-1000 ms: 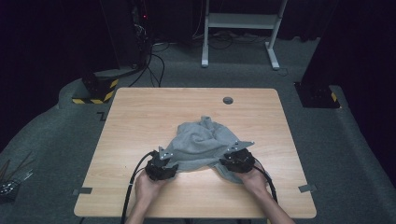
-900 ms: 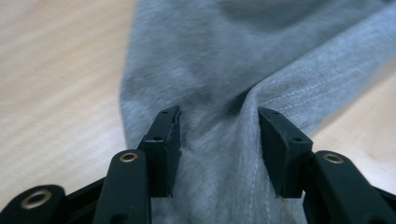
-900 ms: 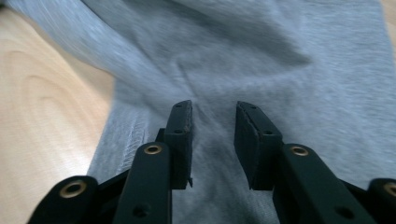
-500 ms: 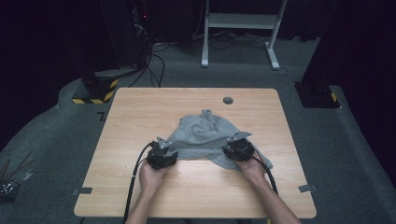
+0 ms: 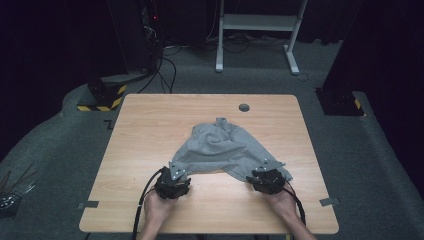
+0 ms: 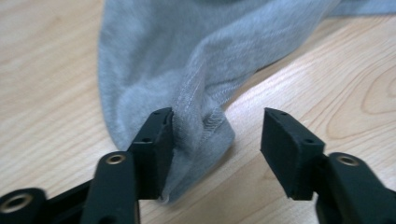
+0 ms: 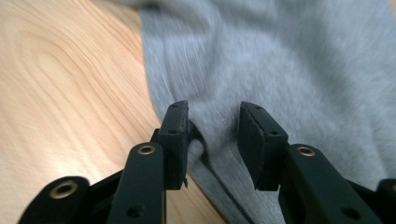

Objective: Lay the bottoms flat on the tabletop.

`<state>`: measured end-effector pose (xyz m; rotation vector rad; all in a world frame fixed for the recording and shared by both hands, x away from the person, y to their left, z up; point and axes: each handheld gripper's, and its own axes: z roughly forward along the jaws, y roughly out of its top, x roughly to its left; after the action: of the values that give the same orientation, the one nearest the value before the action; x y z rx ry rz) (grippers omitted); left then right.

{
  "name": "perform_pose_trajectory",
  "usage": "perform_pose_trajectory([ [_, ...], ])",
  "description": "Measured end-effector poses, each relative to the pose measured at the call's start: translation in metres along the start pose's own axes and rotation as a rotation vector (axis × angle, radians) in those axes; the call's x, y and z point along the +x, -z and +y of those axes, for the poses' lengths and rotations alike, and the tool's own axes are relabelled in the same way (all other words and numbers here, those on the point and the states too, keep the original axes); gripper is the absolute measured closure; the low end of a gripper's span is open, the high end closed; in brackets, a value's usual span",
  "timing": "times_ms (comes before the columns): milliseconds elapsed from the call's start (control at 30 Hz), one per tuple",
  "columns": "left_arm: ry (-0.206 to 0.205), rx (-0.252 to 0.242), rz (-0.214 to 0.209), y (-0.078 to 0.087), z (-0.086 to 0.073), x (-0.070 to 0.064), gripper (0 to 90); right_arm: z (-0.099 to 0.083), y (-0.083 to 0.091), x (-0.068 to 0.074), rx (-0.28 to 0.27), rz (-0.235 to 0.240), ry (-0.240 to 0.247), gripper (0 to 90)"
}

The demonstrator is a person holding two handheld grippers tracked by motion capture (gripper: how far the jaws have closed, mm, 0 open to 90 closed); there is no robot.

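High view: grey cloth (image 5: 224, 147) lies mid-desk (image 5: 150, 120), its two near corners drawn toward left tongs (image 5: 173, 181) and right tongs (image 5: 267, 177). Left gripper view: tongs (image 6: 217, 135) spread, hem touching only one jaw. Right gripper view: tongs (image 7: 212, 135) parted around a fold, not pinching. Risk: both corners look unheld, so any lift would likely leave the cloth behind.

Left gripper (image 5: 172, 184) and right gripper (image 5: 267, 180) both black, grey three-cornered plate on top of each, black cable trailing toward lower frame, matte rectangular jaw pads, brass-ringed screw holes, forearms bare, no sleeves visible
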<state>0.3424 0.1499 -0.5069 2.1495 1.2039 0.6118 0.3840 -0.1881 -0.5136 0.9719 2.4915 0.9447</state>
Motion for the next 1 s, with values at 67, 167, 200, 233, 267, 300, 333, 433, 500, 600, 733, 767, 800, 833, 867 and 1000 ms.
perform_pose_trajectory([
  [67,0.016,0.011,-0.011,-0.007,0.001,0.003,51.1,0.0,-0.003,-0.005,-0.021,0.006,-0.013,67.8],
  [167,0.058,-0.008,-0.029,-0.017,0.004,0.012,61.0,0.003,-0.007,-0.012,-0.034,-0.015,-0.013,66.4],
  [200,0.083,-0.008,-0.032,-0.021,0.008,0.018,62.2,0.004,-0.009,-0.017,-0.038,-0.01,-0.022,63.6],
  [233,0.098,-0.004,-0.035,-0.023,0.011,0.02,62.1,0.005,-0.012,-0.024,-0.048,-0.016,-0.04,60.8],
  [267,0.105,0.001,-0.035,-0.025,0.014,0.022,61.4,0.005,-0.013,-0.028,-0.05,-0.023,-0.048,58.6],
  [300,0.104,0.009,-0.039,-0.027,0.016,0.023,59.2,0.006,-0.014,-0.033,-0.048,-0.029,-0.06,56.9],
  [333,0.099,0.01,-0.032,-0.026,0.017,0.022,54.2,0.007,-0.014,-0.035,-0.039,-0.037,-0.07,55.2],
  [433,0.076,-0.003,-0.008,-0.016,0.014,0.018,47.3,0.008,-0.01,-0.035,-0.004,-0.072,-0.081,52.9],
  [500,0.09,-0.024,-0.025,-0.005,0.008,0.017,48.8,0.008,-0.005,-0.028,-0.024,-0.085,-0.067,54.9],
  [600,0.092,-0.052,-0.034,0.008,0.0,0.013,52.3,0.012,0.003,-0.015,-0.083,-0.063,-0.038,59.3],
  [733,0.086,-0.057,-0.032,0.013,-0.006,0.005,54.1,0.023,0.0,0.004,-0.089,-0.009,0.023,63.0],
  [767,0.072,-0.048,-0.022,0.01,-0.006,0.003,54.5,0.025,-0.003,0.007,-0.082,-0.005,0.035,62.9],
  [800,0.075,-0.044,-0.021,0.008,-0.006,0.002,55.4,0.028,-0.009,0.009,-0.07,-0.003,0.037,62.4],
  [833,0.074,-0.037,-0.021,0.006,-0.006,0.003,56.0,0.028,-0.013,0.009,-0.062,-0.005,0.033,61.7],
  [867,0.081,-0.031,-0.026,0.002,-0.006,0.004,57.4,0.028,-0.017,0.008,-0.053,-0.008,0.026,61.4],
  [1000,0.101,-0.02,-0.046,-0.008,-0.005,0.009,74.5,0.025,-0.027,0.002,-0.03,0.005,-0.008,67.9],
])
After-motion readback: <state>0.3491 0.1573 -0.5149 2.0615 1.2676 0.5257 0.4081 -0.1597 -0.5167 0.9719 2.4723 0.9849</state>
